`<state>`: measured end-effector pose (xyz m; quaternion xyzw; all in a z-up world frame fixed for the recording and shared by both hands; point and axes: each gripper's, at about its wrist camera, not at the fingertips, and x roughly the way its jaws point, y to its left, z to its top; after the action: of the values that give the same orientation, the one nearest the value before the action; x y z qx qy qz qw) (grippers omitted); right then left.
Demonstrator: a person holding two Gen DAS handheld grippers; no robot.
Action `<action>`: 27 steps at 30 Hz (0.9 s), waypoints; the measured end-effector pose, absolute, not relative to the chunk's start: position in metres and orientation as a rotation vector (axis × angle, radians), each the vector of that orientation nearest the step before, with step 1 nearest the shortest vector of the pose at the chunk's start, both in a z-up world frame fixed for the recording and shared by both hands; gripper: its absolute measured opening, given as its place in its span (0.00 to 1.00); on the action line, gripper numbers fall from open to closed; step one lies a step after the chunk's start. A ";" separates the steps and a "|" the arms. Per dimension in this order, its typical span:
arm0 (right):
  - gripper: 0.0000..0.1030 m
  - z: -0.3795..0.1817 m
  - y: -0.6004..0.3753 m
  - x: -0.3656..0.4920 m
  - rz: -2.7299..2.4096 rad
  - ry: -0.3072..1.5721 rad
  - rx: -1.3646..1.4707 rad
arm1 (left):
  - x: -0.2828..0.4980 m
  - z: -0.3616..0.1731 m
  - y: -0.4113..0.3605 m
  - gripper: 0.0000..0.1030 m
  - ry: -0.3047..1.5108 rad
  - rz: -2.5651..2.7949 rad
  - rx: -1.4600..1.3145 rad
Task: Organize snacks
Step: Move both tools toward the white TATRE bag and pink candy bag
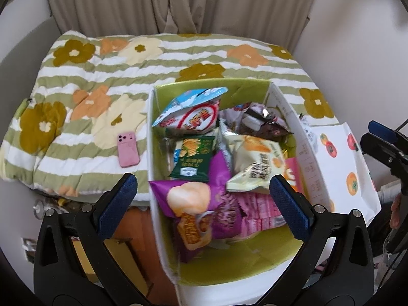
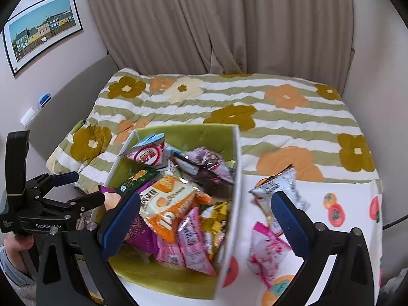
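A white box (image 1: 152, 137) with a green inside stands on the bed, filled with several snack packets. Among them are a purple bag (image 1: 193, 199), a green chip packet (image 1: 195, 158) and a cream packet (image 1: 257, 163). My left gripper (image 1: 204, 204) hovers open over the box's near end, holding nothing. In the right wrist view the box wall (image 2: 237, 178) runs up the middle. A pink packet (image 2: 265, 250) and a white packet (image 2: 278, 191) lie on the white persimmon-print flap (image 2: 331, 229). My right gripper (image 2: 205, 219) stands wide open above them, empty.
A green-striped floral quilt (image 1: 102, 76) covers the bed, with a pink phone (image 1: 128, 149) lying left of the box. Beige curtains (image 2: 204, 25) hang behind, and a framed picture (image 2: 40, 30) is on the left wall. The left gripper (image 2: 89, 187) shows at the left edge.
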<state>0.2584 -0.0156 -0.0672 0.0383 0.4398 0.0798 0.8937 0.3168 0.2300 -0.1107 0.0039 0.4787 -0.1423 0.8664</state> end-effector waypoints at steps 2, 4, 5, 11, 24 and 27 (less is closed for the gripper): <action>0.99 -0.060 -0.030 0.254 0.157 0.896 0.086 | 0.312 -0.106 0.220 1.00 0.994 -0.303 0.010; 0.99 -0.056 -0.047 0.251 0.152 0.887 0.092 | 0.308 -0.103 0.209 1.00 0.989 -0.306 0.017; 0.99 -0.056 -0.054 0.249 0.150 0.886 0.090 | 0.305 -0.102 0.201 1.00 0.988 -0.309 0.020; 0.99 -0.054 -0.103 0.239 0.144 0.880 0.065 | 0.284 -0.094 0.149 1.00 0.971 -0.297 0.013; 0.99 -0.079 -0.194 0.251 0.355 0.920 -0.043 | 0.225 -0.110 0.010 1.00 0.928 -0.137 0.017; 0.99 -0.095 -0.210 0.262 0.400 0.949 -0.068 | 0.217 -0.121 -0.015 1.00 0.935 -0.128 0.026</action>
<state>0.2619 -0.2096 -0.0948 -0.0326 0.4536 0.1912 0.8698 0.2173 -0.0151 -0.1212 0.0124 0.4502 -0.0618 0.8907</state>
